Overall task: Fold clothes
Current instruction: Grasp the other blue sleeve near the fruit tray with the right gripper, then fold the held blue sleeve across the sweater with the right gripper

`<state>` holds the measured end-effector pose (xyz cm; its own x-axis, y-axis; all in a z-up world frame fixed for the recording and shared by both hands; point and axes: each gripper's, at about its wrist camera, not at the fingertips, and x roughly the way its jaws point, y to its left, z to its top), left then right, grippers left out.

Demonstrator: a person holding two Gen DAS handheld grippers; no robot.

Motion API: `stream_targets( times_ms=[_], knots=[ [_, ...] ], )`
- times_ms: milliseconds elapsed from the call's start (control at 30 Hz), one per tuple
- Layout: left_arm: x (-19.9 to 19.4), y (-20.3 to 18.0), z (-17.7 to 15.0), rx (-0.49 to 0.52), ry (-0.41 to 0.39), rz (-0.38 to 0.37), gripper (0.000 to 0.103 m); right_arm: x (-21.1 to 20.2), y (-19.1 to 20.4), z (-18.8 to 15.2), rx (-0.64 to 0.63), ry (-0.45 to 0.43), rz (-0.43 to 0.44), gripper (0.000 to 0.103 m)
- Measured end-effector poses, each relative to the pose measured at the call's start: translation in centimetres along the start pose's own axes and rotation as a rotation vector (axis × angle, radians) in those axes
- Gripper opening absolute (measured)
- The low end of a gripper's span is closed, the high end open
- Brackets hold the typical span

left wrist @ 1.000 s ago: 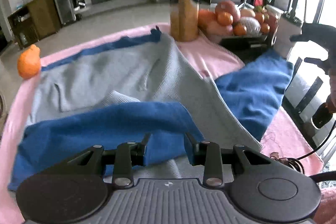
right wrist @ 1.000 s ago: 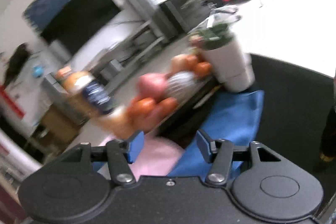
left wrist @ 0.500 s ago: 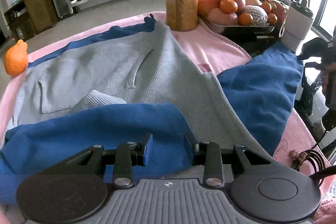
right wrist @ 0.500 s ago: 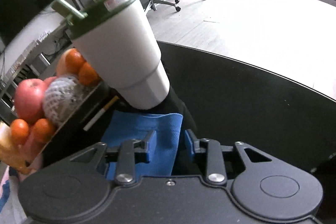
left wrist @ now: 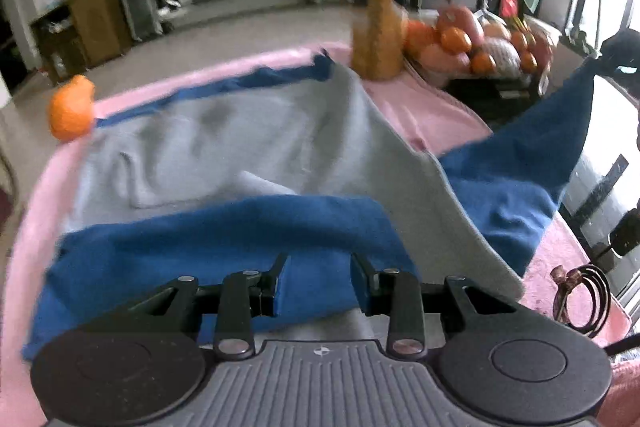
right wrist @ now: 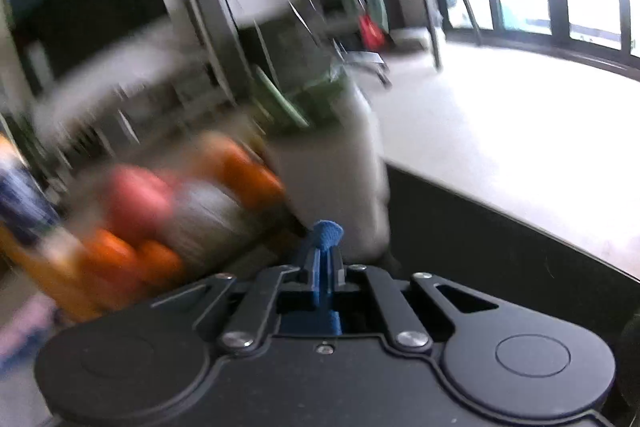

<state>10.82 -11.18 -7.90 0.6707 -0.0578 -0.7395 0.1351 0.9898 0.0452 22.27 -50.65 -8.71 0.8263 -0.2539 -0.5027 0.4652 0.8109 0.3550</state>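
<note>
My right gripper has its jaws closed tight on a pinch of the blue sleeve, a small tuft of cloth poking out past the tips. From the left wrist view that same sleeve rises as a taut triangle toward 2 o'clock, up to the dark shape of my right gripper at the frame edge. I judge it is held high so the sleeve clears the bench and can be carried over the body of the garment for a fold.

My left gripper has its jaws wide apart, gripping nothing, hovering low over the other blue sleeve, which lies across the near part of the grey sweater. The sweater is spread flat on the pink cloth covering the bench, its blue collar edge toward 12 o'clock. That sleeve lying over the body fits a fold already laid on that side, though I cannot settle it from here.

A tall orange bottle and a fruit tray stand at 1 o'clock, close to the lifted sleeve's path. An orange fruit sits at 10 o'clock on the bench edge.

Both views are smeared by motion. The right view shows only a blurred white cup and fruit; the sweater is out of its sight. The sweater's near hem is hidden under my left gripper
</note>
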Motion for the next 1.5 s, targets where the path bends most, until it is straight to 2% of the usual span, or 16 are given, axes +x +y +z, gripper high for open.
stream_targets(
  times_ms=[133,367,467,533,700,767,867,933,967,1000,1100,1200,1233,1300,1433,1500],
  knots=[
    [-4.0,4.3,-0.6,-0.050,-0.063,0.030,0.033,-7.0,4.8,0.2,0.019,-0.051,0.109,0.003],
    [-8.9,14.6,-3.6,-0.106,-0.150,0.113,0.034,-18.3,16.0,-3.0,-0.150,-0.050,0.237,0.003],
    [-9.3,19.6,-5.4,-0.200,-0.148,0.165,0.033,-21.4,21.1,-5.8,-0.221,-0.012,0.296,0.003],
    [-9.1,22.5,-6.7,-0.303,-0.147,0.182,0.033,-22.7,24.4,-8.1,-0.257,0.017,0.337,0.003],
    [-7.2,27.4,-8.4,-0.487,-0.082,0.138,0.030,-24.1,32.2,-15.4,-0.312,0.162,0.447,0.003],
    [-6.6,28.0,-8.6,-0.507,-0.057,0.136,0.031,-23.7,35.0,-18.9,-0.341,0.250,0.488,0.006],
    [-6.2,28.2,-8.8,-0.496,-0.037,0.145,0.031,-22.5,36.5,-22.8,-0.375,0.431,0.526,0.012],
    [-6.0,28.0,-8.7,-0.495,-0.035,0.131,0.032,-22.8,35.8,-22.7,-0.386,0.460,0.548,0.021],
    [-5.9,27.9,-8.7,-0.492,-0.033,0.134,0.032,-22.9,35.4,-22.6,-0.391,0.471,0.559,0.033],
    [-5.9,27.7,-8.7,-0.488,-0.032,0.137,0.032,-23.2,34.7,-21.9,-0.404,0.462,0.564,0.045],
    [-5.6,27.1,-8.6,-0.472,-0.023,0.146,0.033,-23.8,31.3,-19.0,-0.444,0.408,0.553,0.065],
    [-4.8,26.6,-8.4,-0.479,0.010,0.099,0.033,-23.1,27.1,-16.4,-0.473,0.364,0.508,0.077],
    [-4.4,26.4,-8.2,-0.490,0.024,0.075,0.033,-22.5,25.7,-15.7,-0.479,0.365,0.490,0.077],
    [-3.6,26.1,-7.8,-0.512,0.053,0.027,0.033,-20.5,22.7,-15.1,-0.458,0.405,0.442,0.078],
    [-1.1,25.0,-5.7,-0.541,0.102,0.017,0.037,-16.7,17.3,-14.8,-0.346,0.518,0.403,0.079],
    [0.1,24.4,-4.6,-0.555,0.126,0.013,0.037,-15.5,15.8,-15.3,-0.299,0.533,0.371,0.091]
  ],
)
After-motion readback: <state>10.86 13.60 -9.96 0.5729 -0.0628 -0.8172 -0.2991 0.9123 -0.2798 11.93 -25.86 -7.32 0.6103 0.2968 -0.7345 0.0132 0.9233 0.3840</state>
